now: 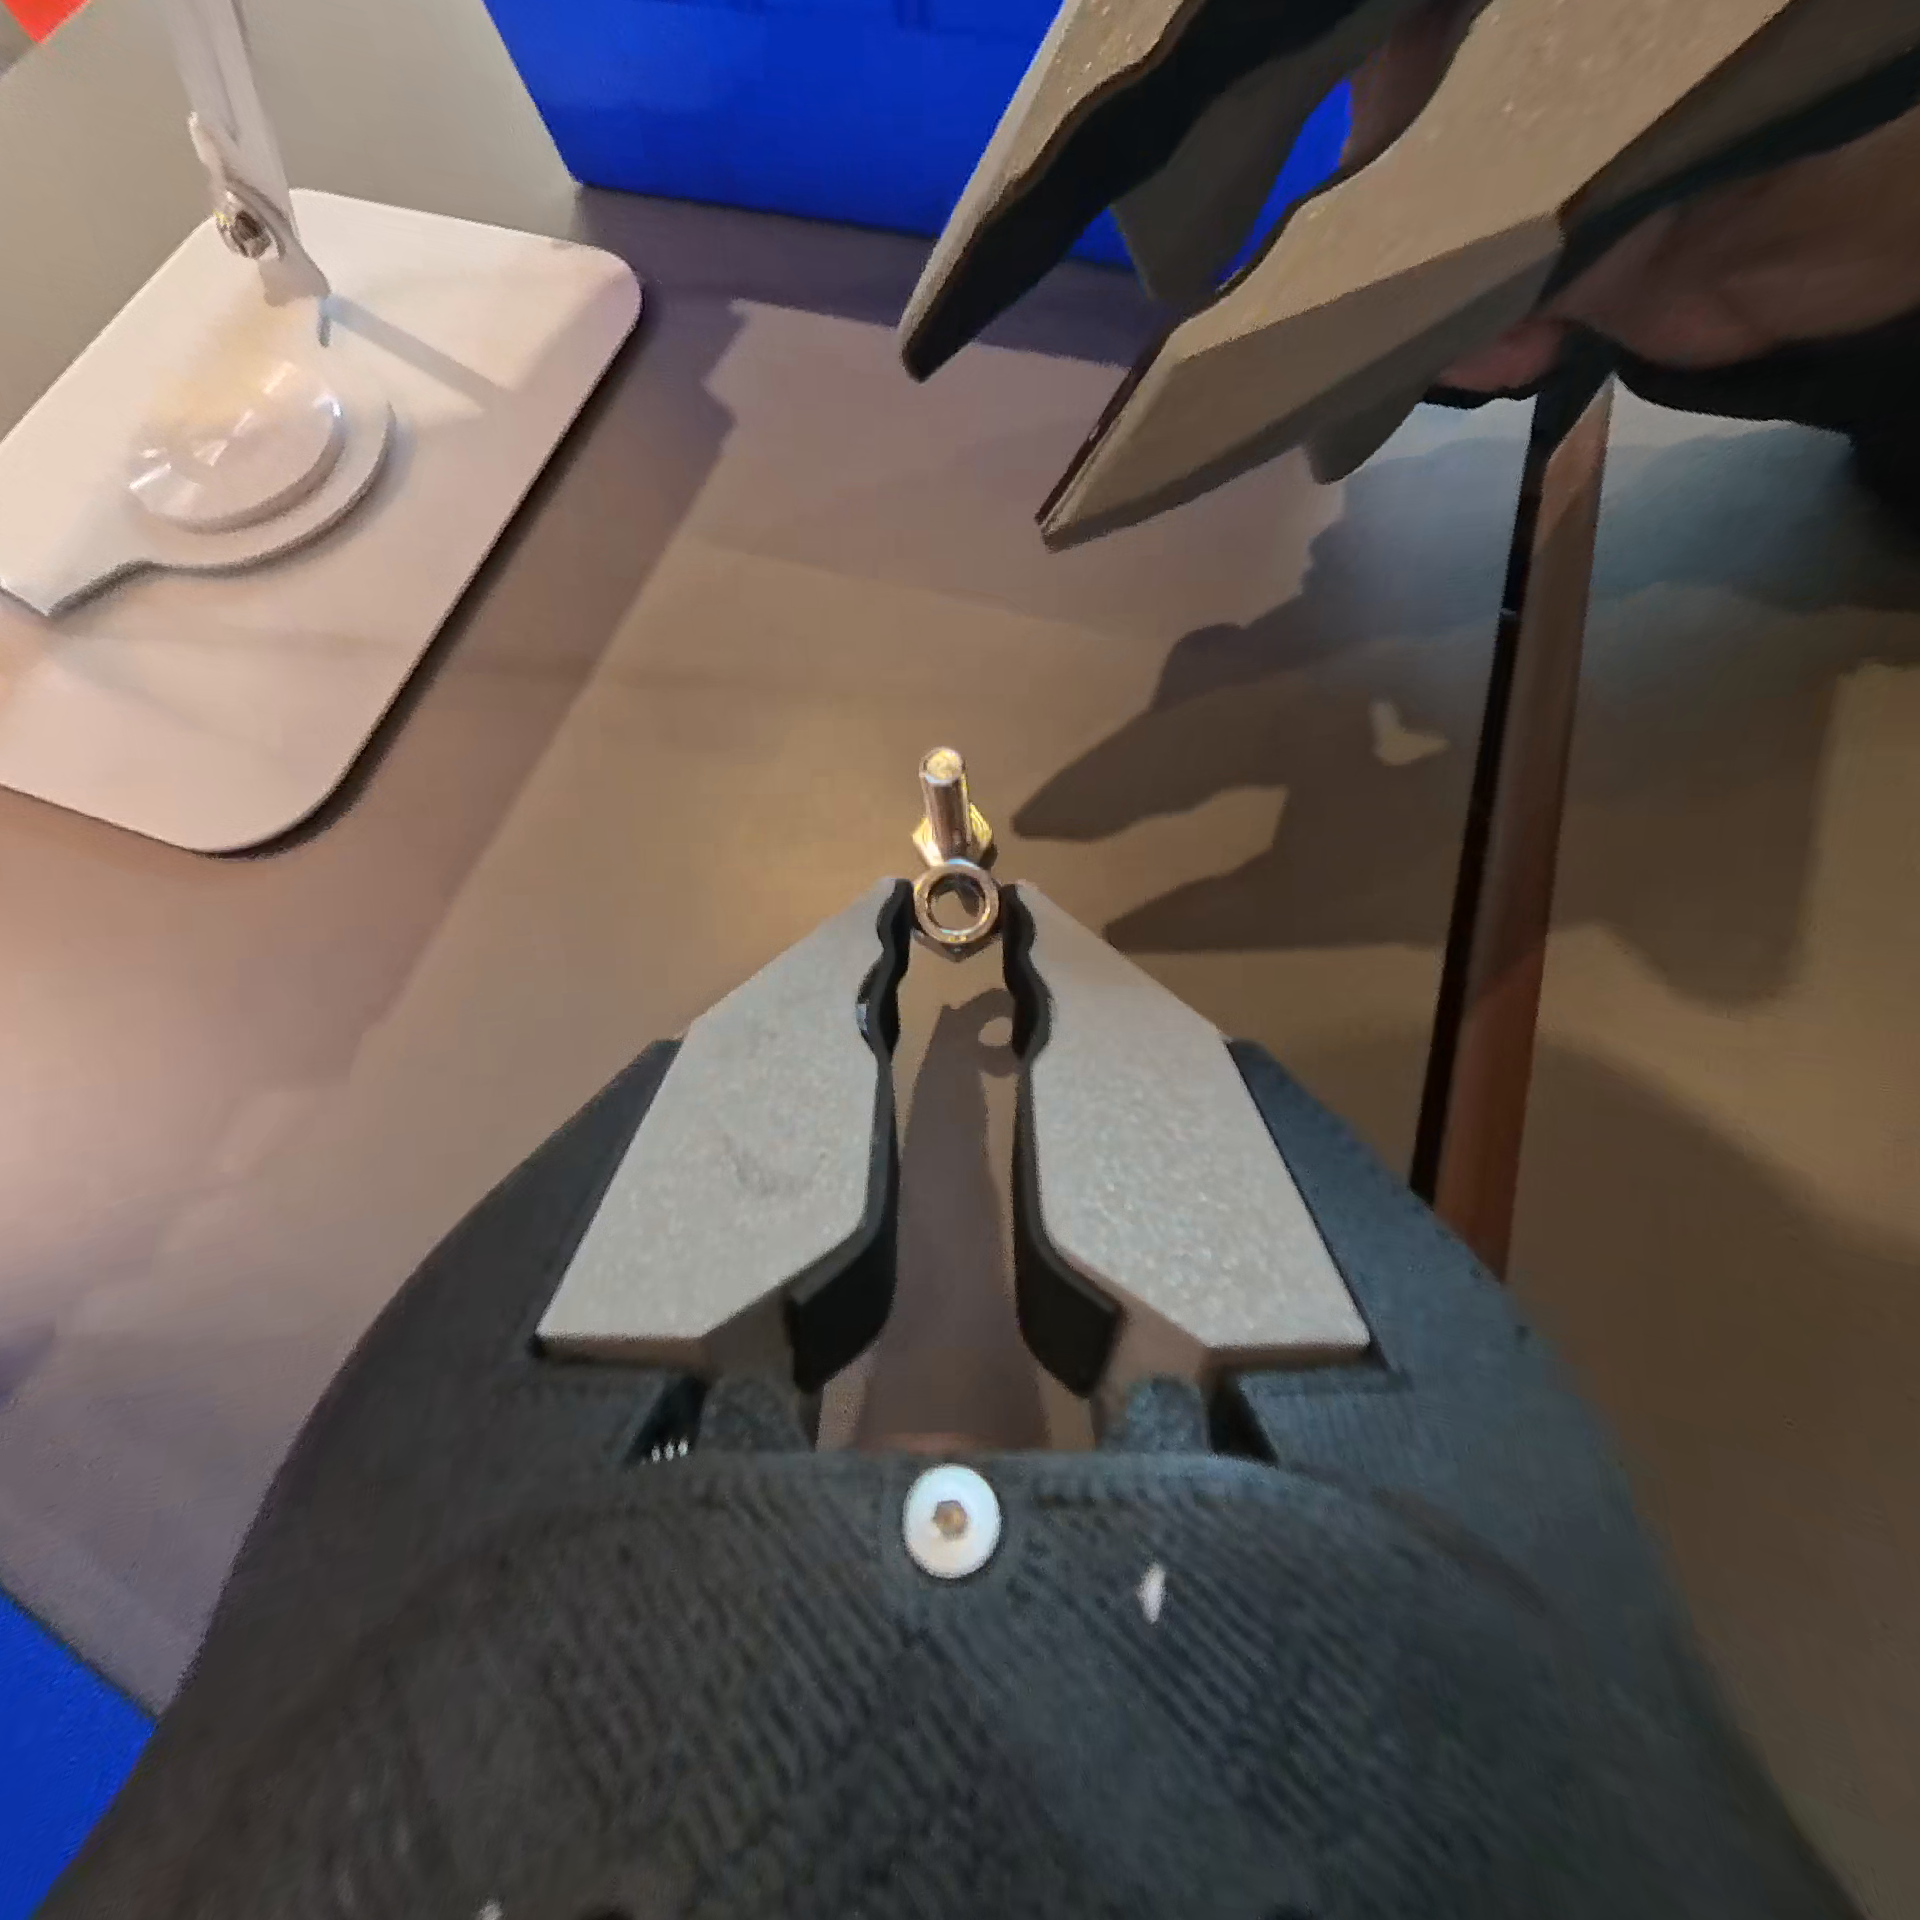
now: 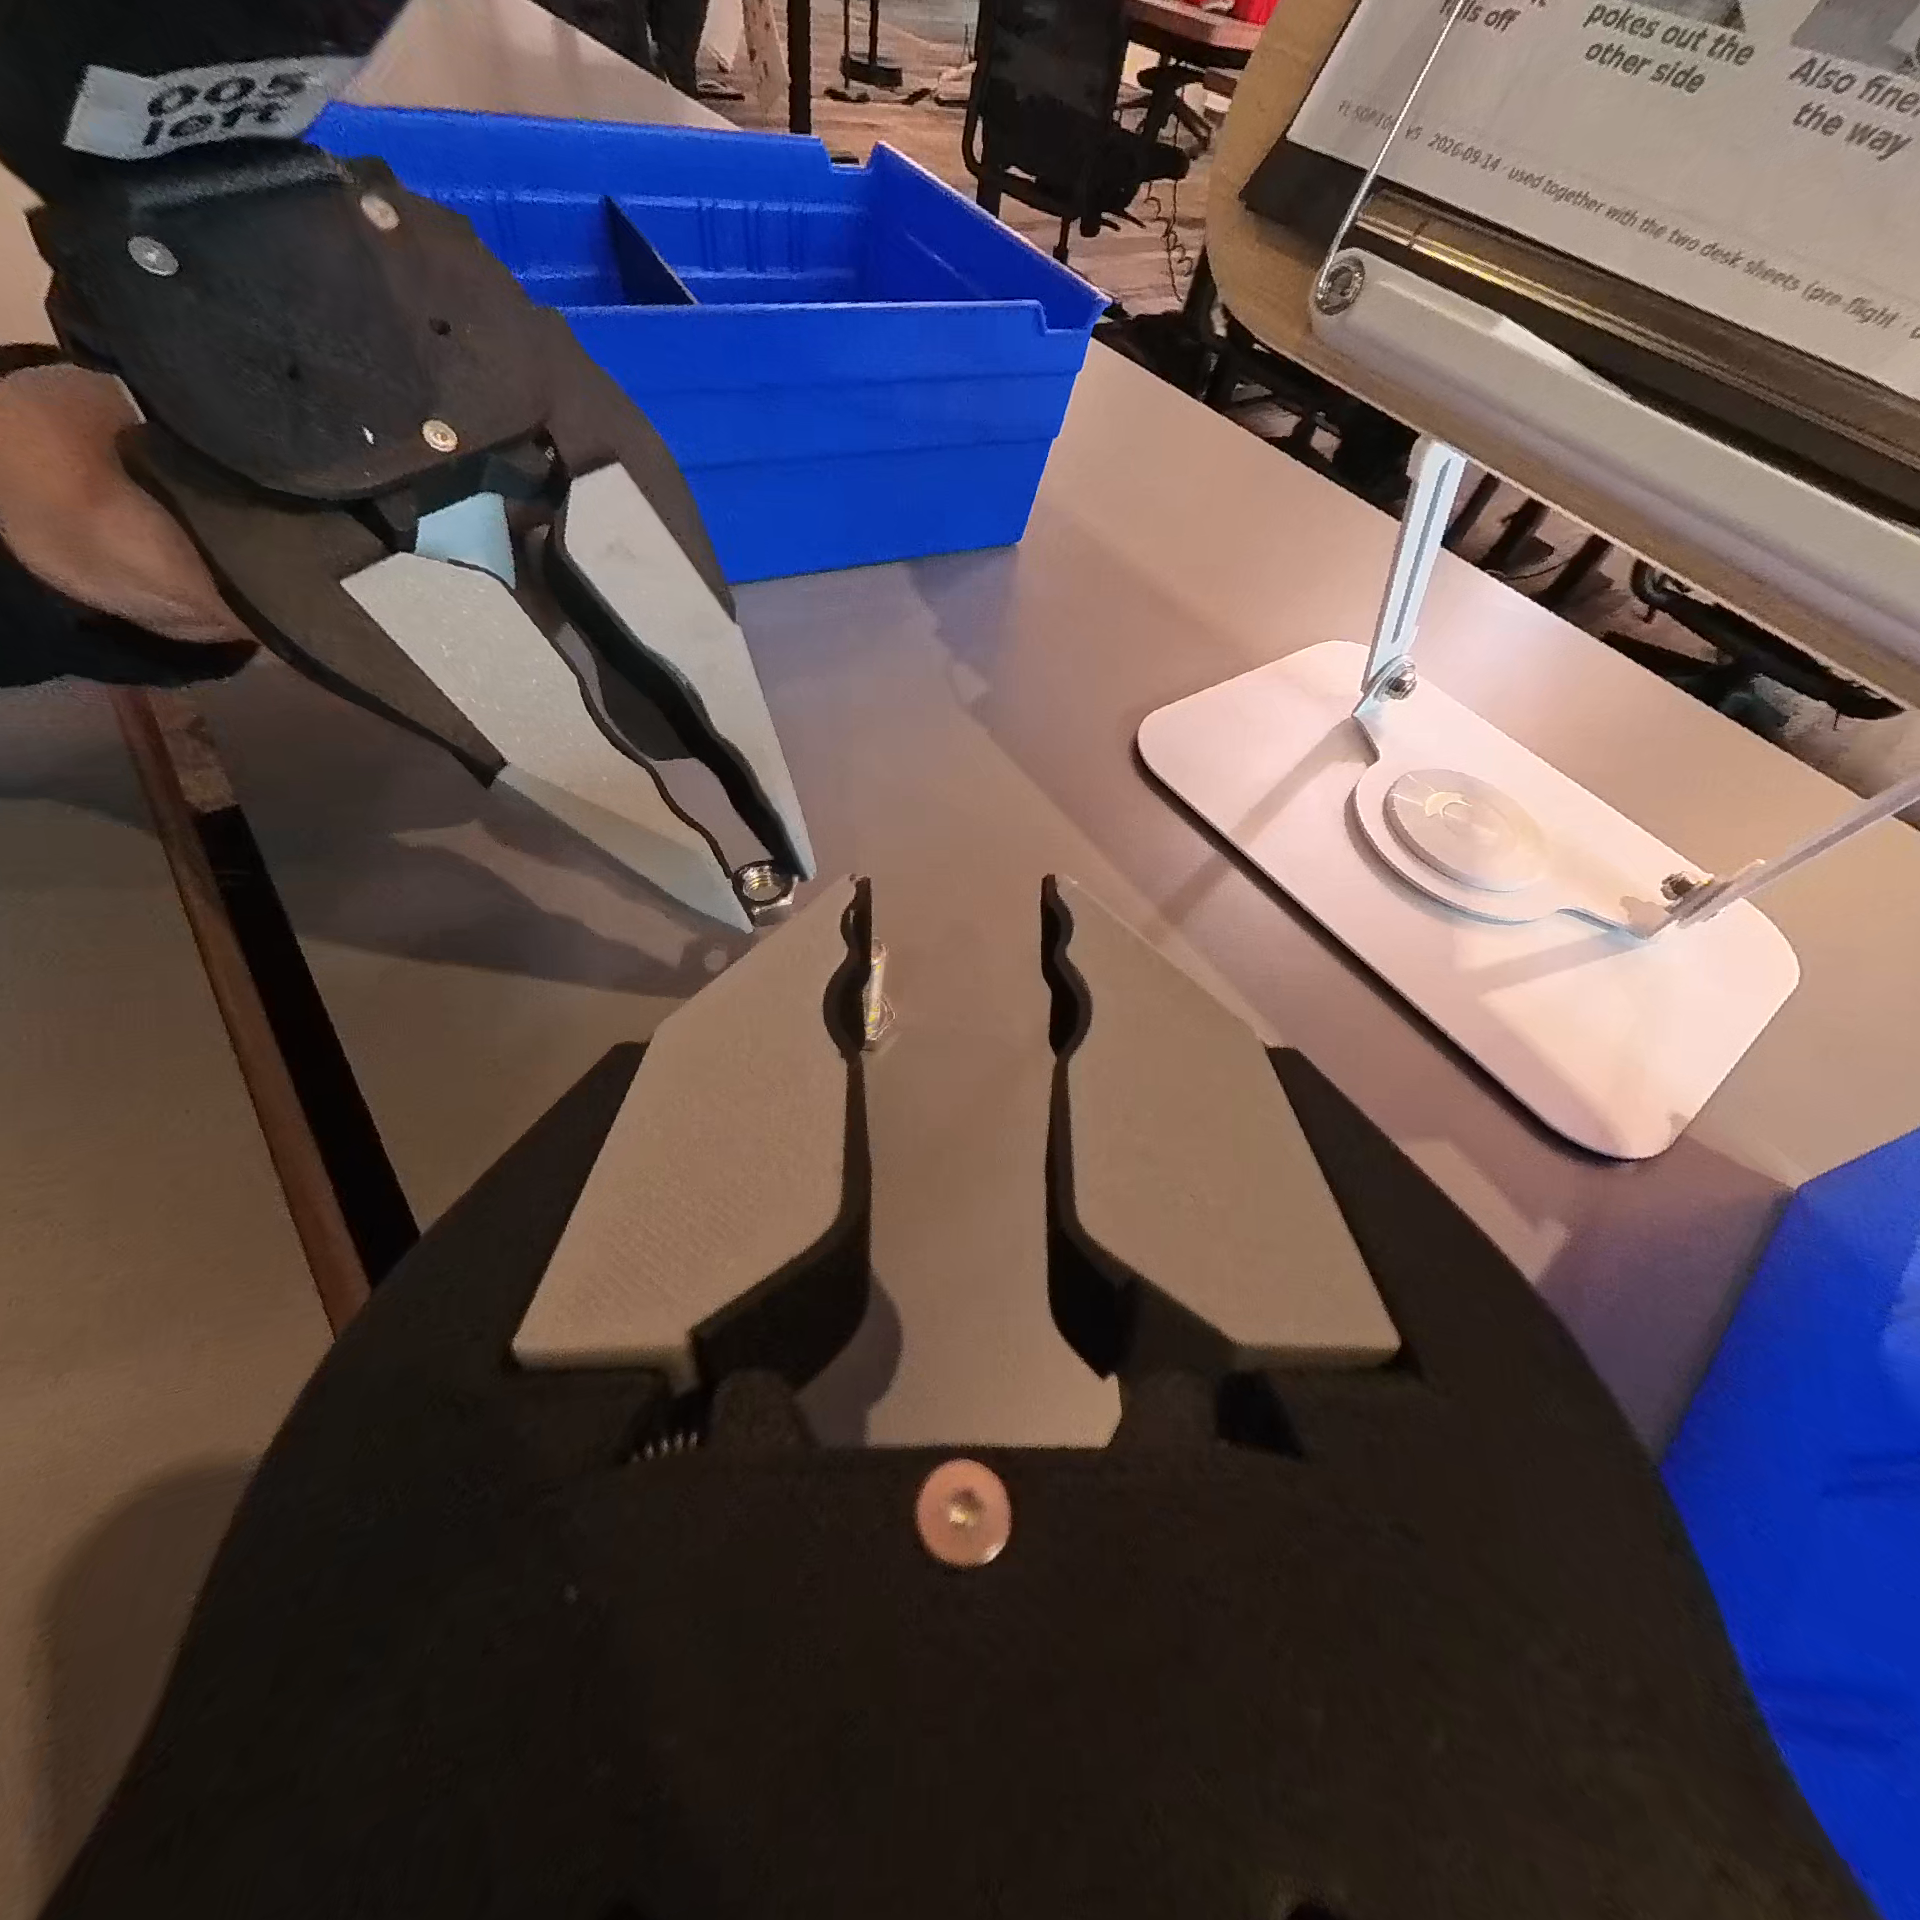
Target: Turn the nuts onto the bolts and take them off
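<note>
Two grippers work close over the grey table (image 1: 364,1039). Nearest in the left wrist view, the left gripper (image 1: 951,912) pinches a small silver nut (image 1: 945,916) between its very tips, the nut's hole facing the camera. Just beyond those tips the bolt (image 1: 948,805) stands upright on its hex head, threaded shank pointing up, its long axis vertical. The nut sits in front of the bolt's base and looks lower than the shank's end, so it is beside the bolt, not over it.

In the right wrist view, the right gripper (image 2: 954,894) is spread wide with nothing between its fingers. The bolt (image 2: 876,992) shows as a sliver just inside its left finger, so this gripper is the nearer to the bolt's shank. The left gripper (image 2: 764,902) with the nut (image 2: 767,891) comes in from the upper left, just beside.

By my reading, the coming move depends on the nut rising and lining its hole up with the vertical shank.

Farther off stand a white stand base (image 1: 260,540) and a blue bin (image 2: 831,395).
</note>
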### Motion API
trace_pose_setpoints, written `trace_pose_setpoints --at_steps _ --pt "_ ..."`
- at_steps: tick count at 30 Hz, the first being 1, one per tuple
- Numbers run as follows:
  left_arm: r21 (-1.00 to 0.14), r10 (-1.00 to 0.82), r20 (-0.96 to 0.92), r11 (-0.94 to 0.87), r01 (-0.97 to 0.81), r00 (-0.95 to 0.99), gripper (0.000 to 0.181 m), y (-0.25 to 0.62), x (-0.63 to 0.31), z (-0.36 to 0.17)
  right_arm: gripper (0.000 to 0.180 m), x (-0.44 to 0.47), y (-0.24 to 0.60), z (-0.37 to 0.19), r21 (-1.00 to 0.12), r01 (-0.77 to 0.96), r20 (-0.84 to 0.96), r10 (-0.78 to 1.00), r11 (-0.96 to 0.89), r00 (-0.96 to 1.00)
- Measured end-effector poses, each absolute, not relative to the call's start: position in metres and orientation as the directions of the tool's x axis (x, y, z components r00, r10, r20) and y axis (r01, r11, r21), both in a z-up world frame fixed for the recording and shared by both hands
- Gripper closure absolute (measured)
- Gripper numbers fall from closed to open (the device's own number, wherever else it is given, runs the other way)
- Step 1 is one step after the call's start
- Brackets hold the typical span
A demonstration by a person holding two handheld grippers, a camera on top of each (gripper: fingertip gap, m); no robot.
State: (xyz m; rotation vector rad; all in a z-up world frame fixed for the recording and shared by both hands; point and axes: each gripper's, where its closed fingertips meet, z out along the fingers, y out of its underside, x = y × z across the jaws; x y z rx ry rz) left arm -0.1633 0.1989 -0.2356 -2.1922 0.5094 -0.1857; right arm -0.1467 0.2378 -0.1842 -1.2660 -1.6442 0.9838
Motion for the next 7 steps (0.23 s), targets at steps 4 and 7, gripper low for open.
trace_pose_setpoints --at_steps 4,7 --pt "-0.781 -0.452 -0.056 -0.535 -0.321 0.89 0.166 0.205 -0.162 -0.226 0.15 -0.146 0.241 -0.182 -0.926 0.33 0.14 0.979 0.182 -0.148" --pt "-0.776 -0.471 -0.047 -0.538 -0.329 0.881 0.166 0.21 -0.16 -0.22 0.151 -0.145 0.243 -0.181 -0.927 0.33 0.137 0.98 0.178 -0.144"
